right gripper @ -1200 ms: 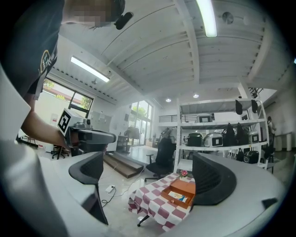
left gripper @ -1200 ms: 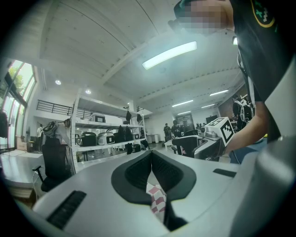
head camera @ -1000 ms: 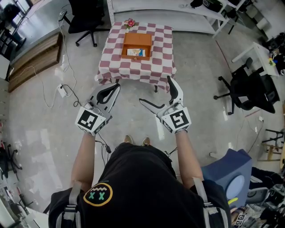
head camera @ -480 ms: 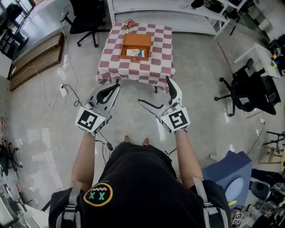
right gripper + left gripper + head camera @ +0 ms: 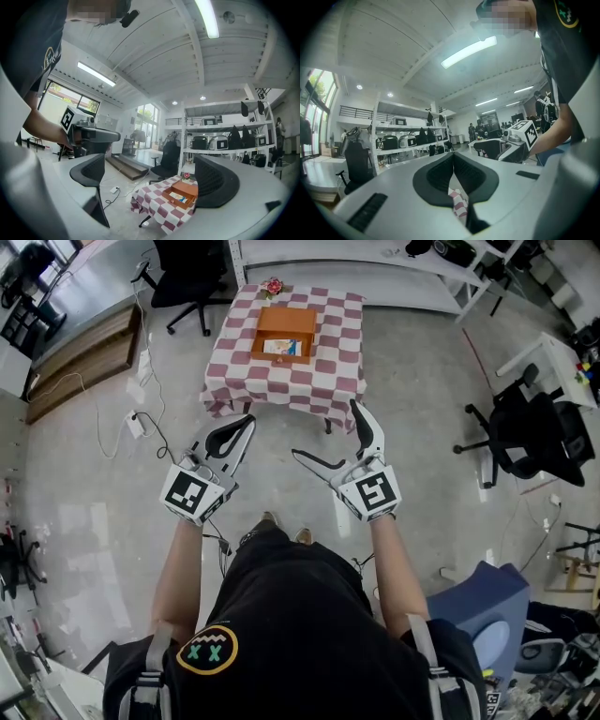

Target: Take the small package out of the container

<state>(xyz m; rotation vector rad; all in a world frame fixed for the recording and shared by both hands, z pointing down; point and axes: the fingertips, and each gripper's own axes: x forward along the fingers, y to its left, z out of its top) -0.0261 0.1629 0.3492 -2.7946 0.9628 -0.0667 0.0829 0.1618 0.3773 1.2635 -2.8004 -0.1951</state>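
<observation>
An orange wooden container (image 5: 283, 334) stands on a table with a red-and-white checkered cloth (image 5: 314, 381), far ahead of me. A small light package (image 5: 281, 348) lies inside it. In the right gripper view the container (image 5: 183, 193) and the package (image 5: 178, 196) show between the jaws, far off. My left gripper (image 5: 244, 422) is held in the air short of the table, shut with nothing in it. My right gripper (image 5: 327, 430) is beside it, wide open and empty. Through the left gripper (image 5: 453, 155) only a strip of the cloth (image 5: 459, 206) shows.
A small flower ornament (image 5: 273, 287) sits at the table's far edge. A black office chair (image 5: 183, 282) stands at the far left, another chair (image 5: 511, 427) at the right. Cables and a power strip (image 5: 133, 423) lie on the floor to the left. Long shelving (image 5: 375, 259) runs behind the table.
The head view has drifted a little, and the person's feet have shifted slightly forward. Both grippers keep their poses, left shut and right open.
</observation>
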